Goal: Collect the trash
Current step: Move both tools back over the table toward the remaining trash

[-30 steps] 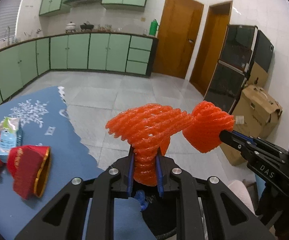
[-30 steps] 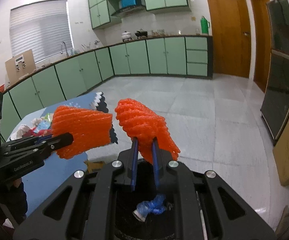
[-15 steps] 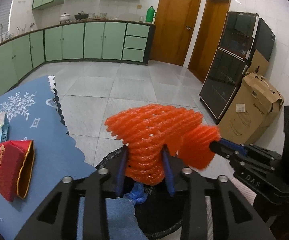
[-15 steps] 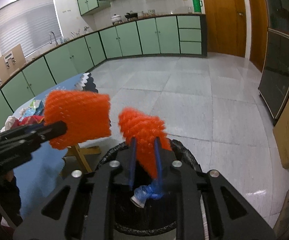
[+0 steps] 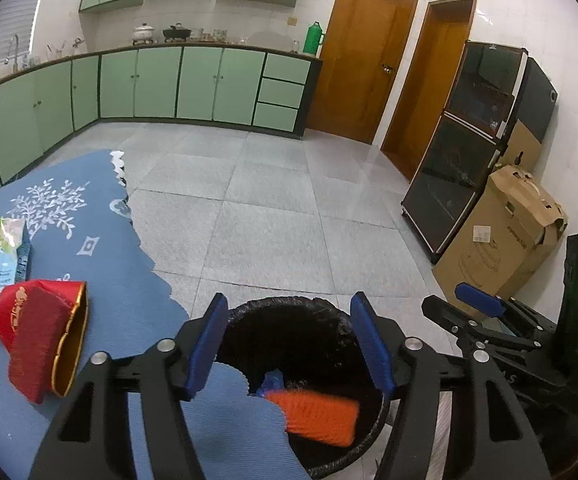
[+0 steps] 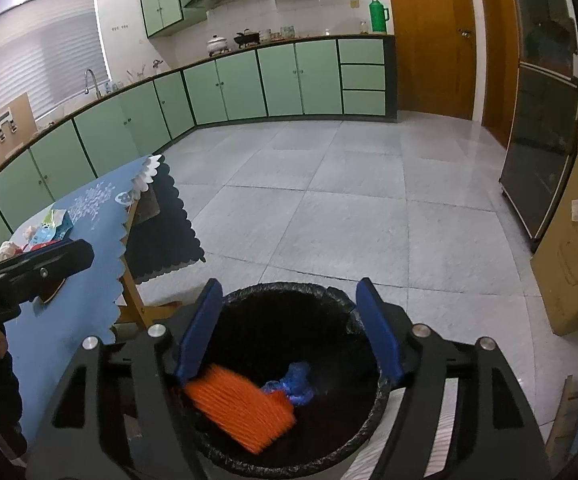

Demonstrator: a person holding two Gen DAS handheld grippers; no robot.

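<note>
A: Where does the left gripper (image 5: 289,344) stand?

B: It hangs over the black-lined trash bin (image 5: 331,312), jaws apart and opening wider, nothing between the blue pads (image 5: 205,344). The bin's mouth shows in the gap.

A: And the right gripper (image 6: 289,328)?

B: The same. It points down into the trash bin (image 6: 341,300), jaws apart and opening, and the pads clamp nothing. In the left wrist view it shows at the right edge, beside the bin.

A: Where is the trash?

B: An orange foam net (image 6: 241,410) lies inside the bin, blurred, just below the right gripper's left-hand pad. The left wrist view shows an orange foam net (image 5: 313,414) in the bin too, also blurred. Whether that is the same piece or a second one cannot be told. A crumpled blue wrapper (image 6: 291,382) sits next to it on the bin's floor.

A: Anything on the table?

B: The blue tablecloth (image 5: 101,264) with its white pattern touches the bin's rim at its scalloped edge. On it lie a red pouch with gold trim (image 5: 35,344) and, just behind that, a light blue and green packet (image 5: 1,264). Both are well apart from the bin.

A: And the room?

B: A tiled floor (image 6: 349,200), green cabinets (image 5: 193,84) along the wall, and a cardboard box (image 5: 505,236) at the right.
</note>
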